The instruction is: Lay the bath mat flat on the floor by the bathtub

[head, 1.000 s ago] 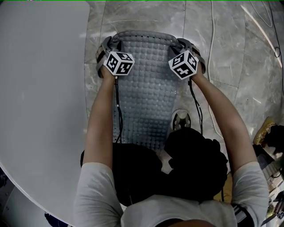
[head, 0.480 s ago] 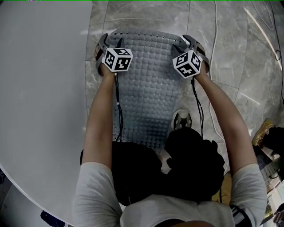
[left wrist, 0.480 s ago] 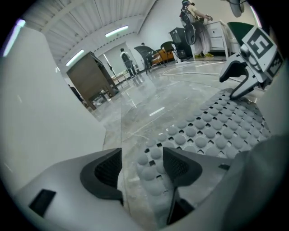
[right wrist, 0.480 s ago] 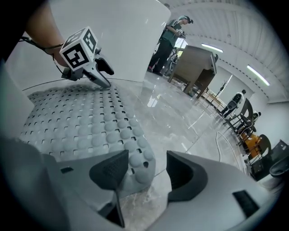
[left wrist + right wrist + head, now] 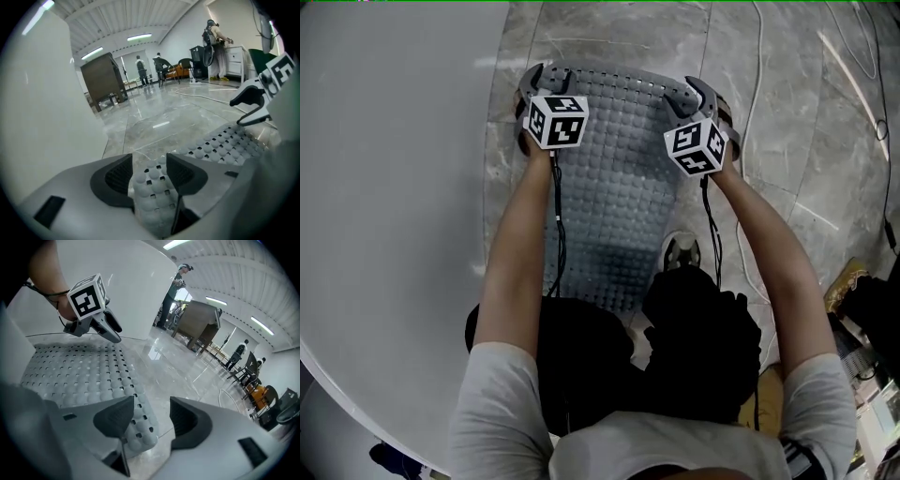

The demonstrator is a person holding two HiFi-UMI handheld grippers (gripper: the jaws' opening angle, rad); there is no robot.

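The grey bubbled bath mat (image 5: 619,187) lies spread on the marble floor beside the white bathtub (image 5: 384,187). My left gripper (image 5: 546,75) hovers over the mat's far left corner and my right gripper (image 5: 694,89) over its far right corner. In the left gripper view the left gripper (image 5: 149,164) is open. Its jaws have just been opening wide and eased in slightly, with the mat (image 5: 220,143) corner lying below the gap. In the right gripper view the right gripper (image 5: 152,416) has just been opening. The mat (image 5: 70,371) corner rests on the floor under its left jaw, unpinched.
A white cable (image 5: 748,112) runs along the floor right of the mat. A shoe (image 5: 682,251) stands on the mat's near right edge. Clutter sits at the right edge (image 5: 862,291). Far across the room are a dark cabinet (image 5: 101,77) and several people.
Both grippers have opened and risen off the mat's far corners. The far edge, lifted and curled a second ago, now lies flat on the floor.
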